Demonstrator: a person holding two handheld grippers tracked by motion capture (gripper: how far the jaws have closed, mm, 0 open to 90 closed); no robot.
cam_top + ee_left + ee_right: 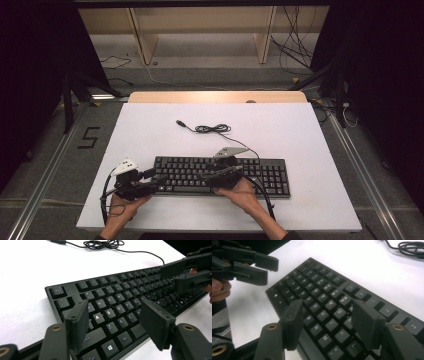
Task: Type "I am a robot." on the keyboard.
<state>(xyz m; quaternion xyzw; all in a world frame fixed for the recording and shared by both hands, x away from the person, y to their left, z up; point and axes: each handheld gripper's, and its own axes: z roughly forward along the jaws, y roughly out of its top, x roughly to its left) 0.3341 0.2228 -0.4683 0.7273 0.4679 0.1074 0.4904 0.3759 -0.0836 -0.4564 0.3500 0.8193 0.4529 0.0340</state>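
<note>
Where legible, keyboard [117, 302] legends: Esc, Shift, Ctrl, Alt.

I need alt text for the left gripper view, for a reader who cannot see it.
A black keyboard lies on a white table, seen between the open jaws of the left tool, which hold nothing. The right tool hovers over the keyboard's far end, and a coiled cable lies behind.

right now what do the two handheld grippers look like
Both are black, two-jaw tools. The left gripper and right gripper each carry a pale grey three-cornered plate on top and trail a black cable. Their jaws end in flat rectangular pads, on arms with brass-coloured pivot bushings. The forearms show no sleeves.
</note>
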